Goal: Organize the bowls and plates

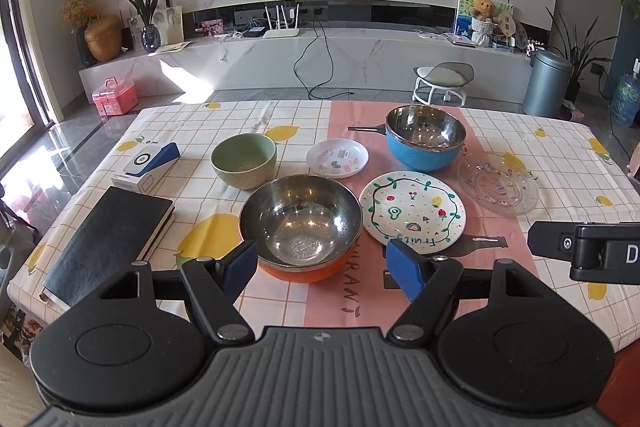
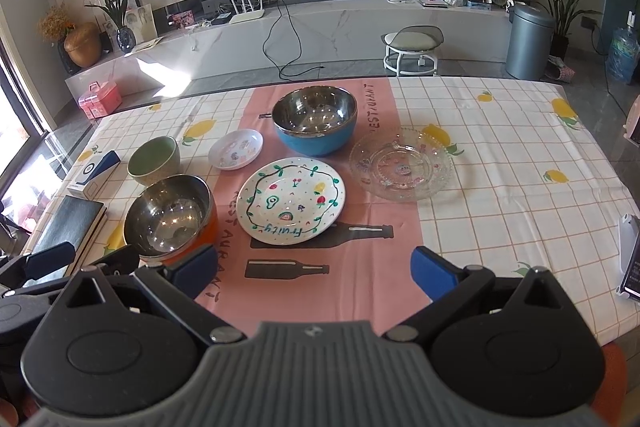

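Observation:
On the table stand an orange steel-lined bowl [image 1: 301, 227] [image 2: 170, 217], a green bowl [image 1: 244, 159] [image 2: 154, 159], a blue steel-lined bowl [image 1: 425, 137] [image 2: 315, 119], a small white dish [image 1: 337, 157] [image 2: 236, 149], a white fruit-patterned plate [image 1: 413, 211] [image 2: 290, 200] and a clear glass plate [image 1: 497, 182] [image 2: 401, 165]. My left gripper [image 1: 322, 267] is open and empty, just in front of the orange bowl. My right gripper [image 2: 314, 269] is open and empty, near the front edge, below the fruit plate. The right gripper's body shows at the right of the left wrist view [image 1: 588, 251].
A black notebook [image 1: 110, 235] and a white-and-blue box [image 1: 146, 165] lie at the table's left. A phone-like object [image 2: 630, 259] sits at the right edge. The tablecloth [image 2: 500, 147] has a pink centre strip. Beyond are a TV console, stool and bin.

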Demonstrator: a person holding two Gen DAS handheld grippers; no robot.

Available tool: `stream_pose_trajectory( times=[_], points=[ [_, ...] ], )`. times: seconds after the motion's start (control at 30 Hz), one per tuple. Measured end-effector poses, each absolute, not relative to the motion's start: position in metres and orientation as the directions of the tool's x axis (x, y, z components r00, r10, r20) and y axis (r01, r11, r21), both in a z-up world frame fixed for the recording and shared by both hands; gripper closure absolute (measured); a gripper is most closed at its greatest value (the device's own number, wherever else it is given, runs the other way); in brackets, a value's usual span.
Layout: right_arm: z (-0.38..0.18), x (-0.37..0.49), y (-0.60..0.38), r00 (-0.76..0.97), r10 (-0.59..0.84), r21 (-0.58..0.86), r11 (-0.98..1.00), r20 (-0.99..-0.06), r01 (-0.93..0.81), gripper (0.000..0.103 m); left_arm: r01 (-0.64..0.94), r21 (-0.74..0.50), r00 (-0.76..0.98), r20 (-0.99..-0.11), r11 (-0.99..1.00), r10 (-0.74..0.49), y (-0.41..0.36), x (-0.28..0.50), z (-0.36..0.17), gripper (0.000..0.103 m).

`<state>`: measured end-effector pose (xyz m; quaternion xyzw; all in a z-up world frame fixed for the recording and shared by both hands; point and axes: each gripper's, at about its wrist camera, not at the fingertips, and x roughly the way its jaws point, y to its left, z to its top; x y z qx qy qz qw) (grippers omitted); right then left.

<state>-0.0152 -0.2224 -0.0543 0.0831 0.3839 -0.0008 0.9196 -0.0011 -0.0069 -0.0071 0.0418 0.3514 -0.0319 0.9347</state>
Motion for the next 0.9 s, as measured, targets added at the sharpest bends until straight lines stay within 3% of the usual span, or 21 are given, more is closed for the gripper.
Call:
stream_pose_trajectory(
  times=[0.47, 0.7, 0.9],
  points=[
    [-0.059, -0.014, -0.221, 0.708, 0.100, 0.189, 0.981, -0.699, 0.048, 0.003, 0.082, 0.048, 0.749, -0.662, 0.995, -0.030, 0.000, 0.000, -0.010, 0.017],
    [-0.070, 0.000, -0.206, 0.727, 0.132, 0.169, 0.985, -0.674, -0.022, 0.003, 0.043, -0.008, 0.760, -0.649, 0.999, -0.038, 0.040, 0.017, -0.009, 0.017],
    [-0.087, 0.038, -0.172, 0.689, 0.193, 0.153, 0.981, -0.699, -0.119, 0.026, -0.075, -0.134, 0.732, -0.681, 0.988, -0.037, 0.086, 0.054, -0.020, 0.034]
  ],
)
